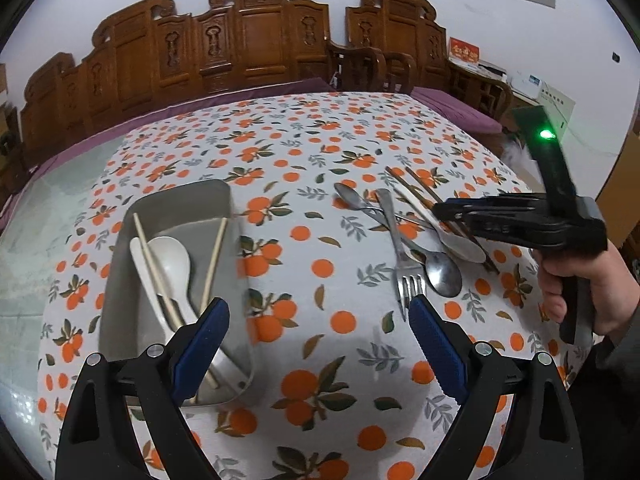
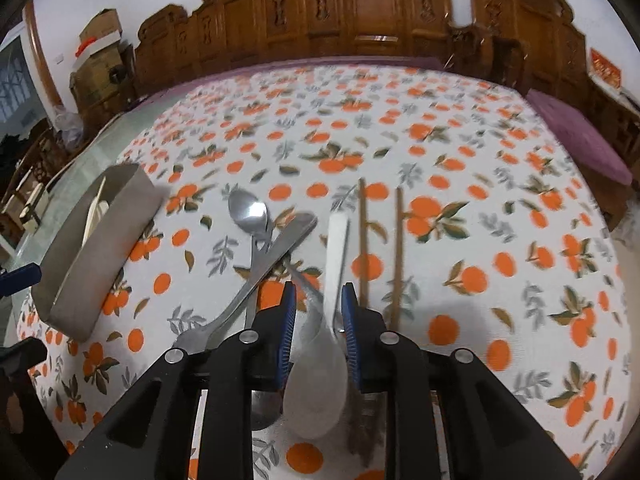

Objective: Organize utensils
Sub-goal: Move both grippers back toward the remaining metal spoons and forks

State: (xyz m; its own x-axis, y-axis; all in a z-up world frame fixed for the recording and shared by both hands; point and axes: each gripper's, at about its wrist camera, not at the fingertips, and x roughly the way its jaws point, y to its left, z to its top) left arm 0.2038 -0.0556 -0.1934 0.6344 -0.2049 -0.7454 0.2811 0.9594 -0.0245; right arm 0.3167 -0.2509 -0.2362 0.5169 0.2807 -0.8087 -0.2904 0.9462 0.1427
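The left gripper (image 1: 320, 312) hangs wide and empty above the cloth (image 1: 320, 136), with the tray (image 1: 132, 240) just off its left finger; a white spoon (image 1: 172, 264) and pale chopsticks (image 1: 216, 256) already lie in it. To its right sits the loose pile: fork (image 1: 400, 248), metal spoons (image 1: 442, 270), brown chopsticks (image 1: 420, 186). The right gripper (image 2: 319, 300) is low over that pile, jaws narrow but not clamped, straddling the handle of a second white spoon (image 2: 334, 256). The step looks like picking that spoon; next it needs a firm close, then a carry left to the tray.
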